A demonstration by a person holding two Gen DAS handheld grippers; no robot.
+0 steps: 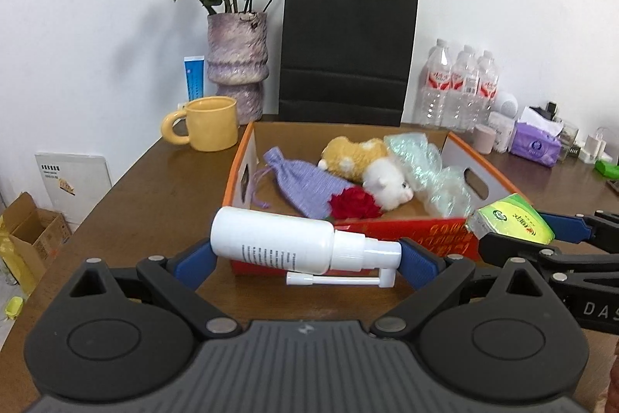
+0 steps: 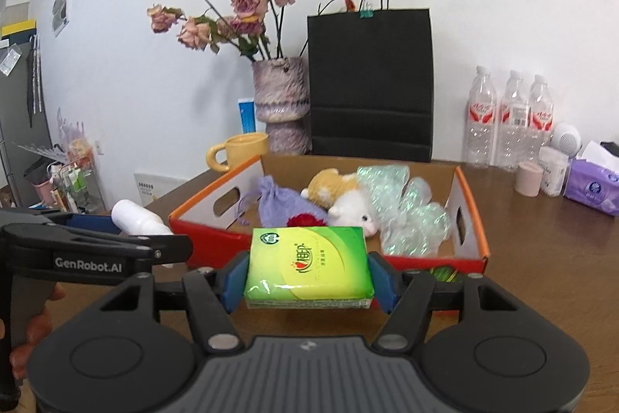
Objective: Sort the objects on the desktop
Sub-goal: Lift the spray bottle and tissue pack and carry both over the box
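Left gripper [image 1: 305, 252]: blue pads clamped on a white spray bottle [image 1: 278, 244], held sideways, nozzle to the right, above the table [image 1: 154, 204] just short of the near red wall of the cardboard box [image 1: 425, 239]. Right gripper [image 2: 307, 277]: clamped on a green tissue pack [image 2: 307, 264], held level just before the same wall. Box contents: purple pouch [image 1: 305, 184], red flower [image 1: 354, 204], plush cat [image 1: 371, 167], crumpled clear wrap [image 1: 425, 169]. Behind the box: yellow mug [image 1: 211, 122], vase [image 1: 238, 64], black paper bag [image 1: 348, 49].
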